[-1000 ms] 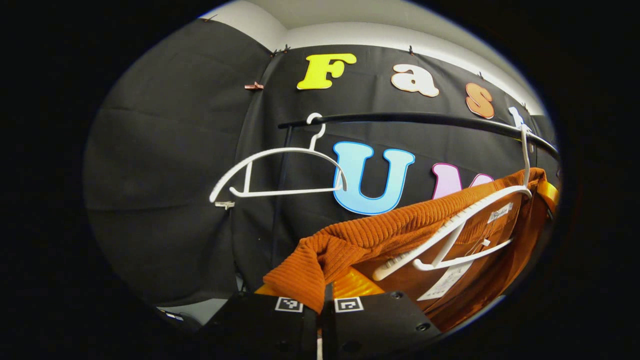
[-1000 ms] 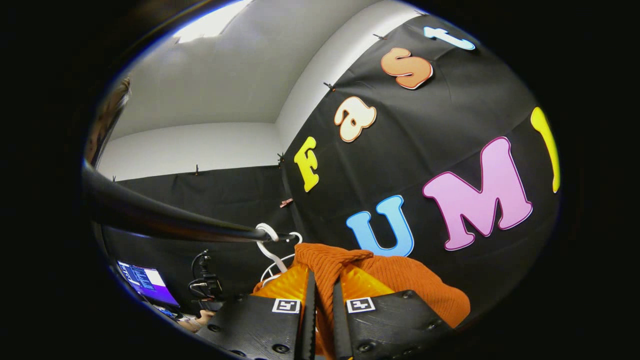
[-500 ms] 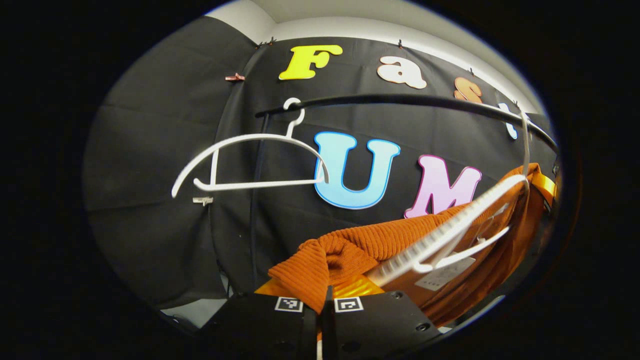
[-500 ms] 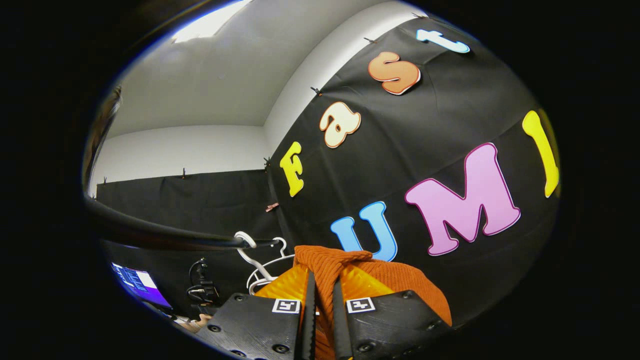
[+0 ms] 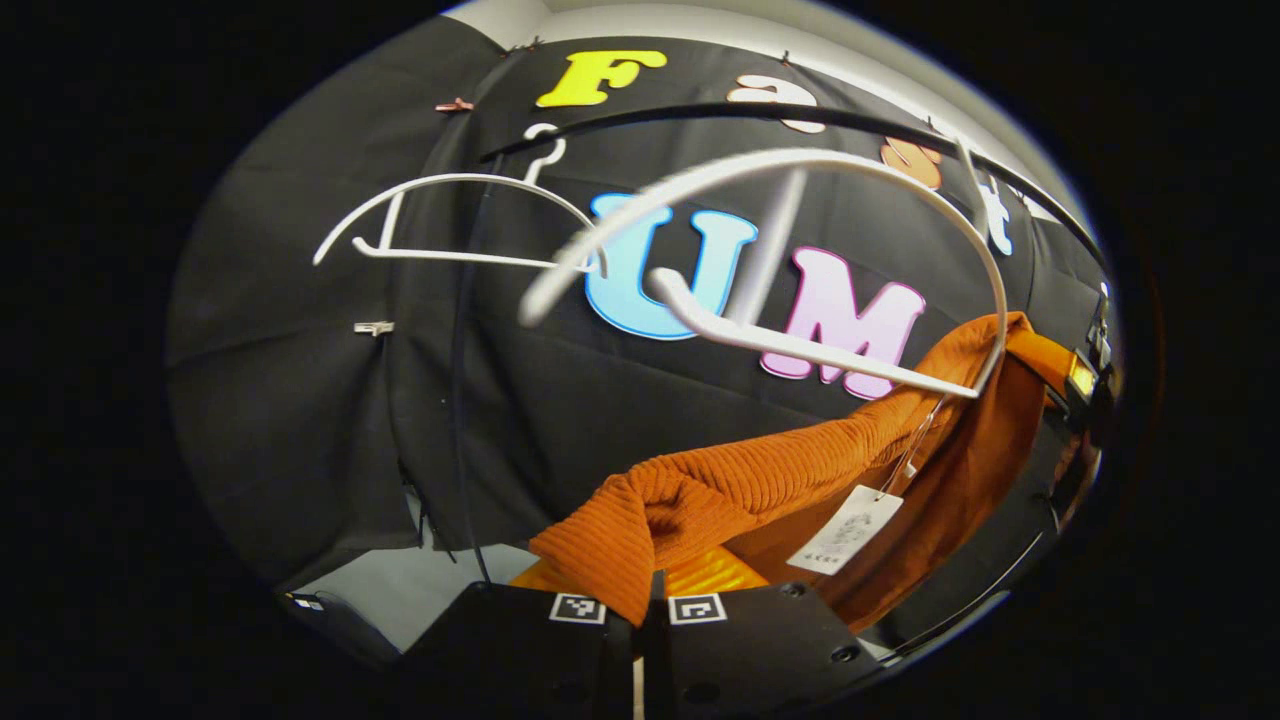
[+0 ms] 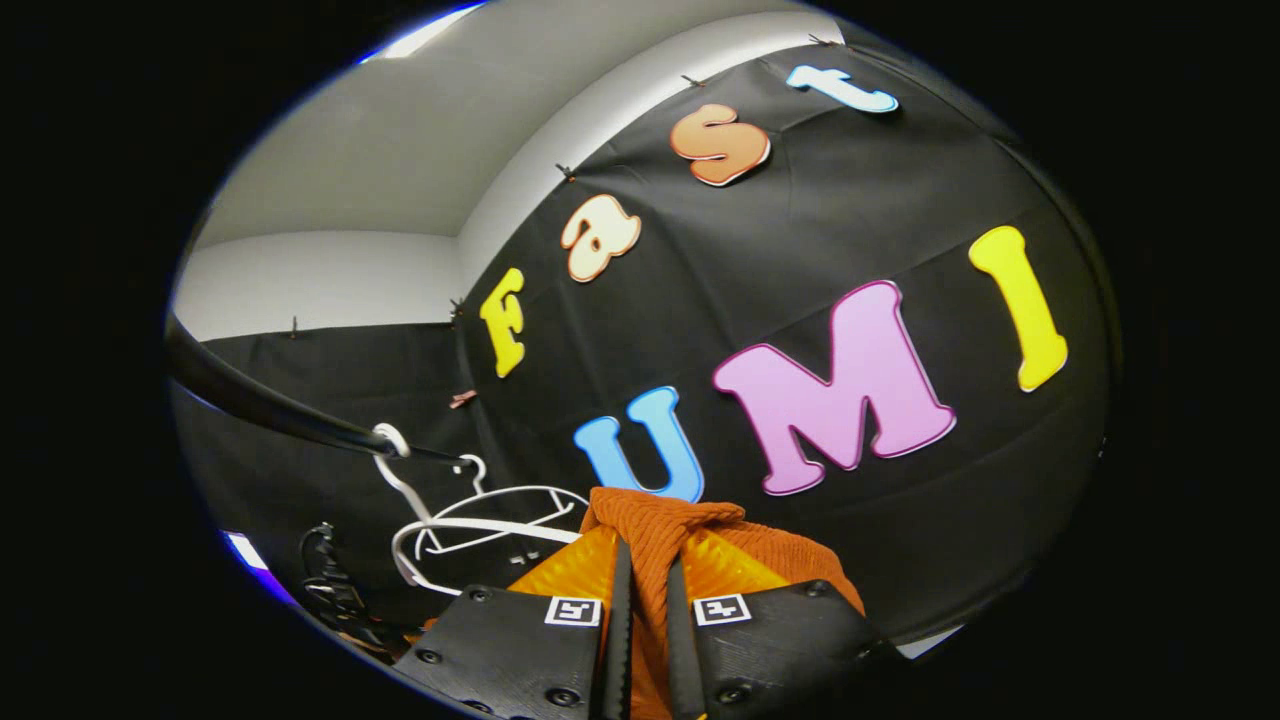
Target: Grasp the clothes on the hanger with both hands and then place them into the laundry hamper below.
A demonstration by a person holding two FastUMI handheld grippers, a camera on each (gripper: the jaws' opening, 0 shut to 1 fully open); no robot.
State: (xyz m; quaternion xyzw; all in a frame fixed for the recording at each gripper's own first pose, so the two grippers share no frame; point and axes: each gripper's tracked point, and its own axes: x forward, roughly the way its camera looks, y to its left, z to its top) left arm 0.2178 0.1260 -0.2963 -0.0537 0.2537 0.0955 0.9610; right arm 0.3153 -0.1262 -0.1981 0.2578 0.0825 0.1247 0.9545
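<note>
Left claw clamped on a fold of the orange ribbed sweater, fabric bunched up between both fingers at the bottom of the left gripper view. Right claw likewise pinching a ridge of the same sweater, knit rising in a peak between its fingers. Garment strung between the two grips, sagging in the middle, a paper tag dangling on its string. White hanger tilted and blurred above the sweater, its left shoulder bare, its far end just at the knit by the collar; impossible to tell whether that tip is free of the neck opening. Second, bare hanger hooked on the black rail further along. Hamper out of sight, presumably below.

Main risk: hanger tip snagging the collar on the way down, dragging the hanger off the rail or tugging the knit out of one claw. Also possible: tag string catching on the hanger bar. Uneven lowering could leave the slack middle draped over the hamper rim rather than inside.
</note>
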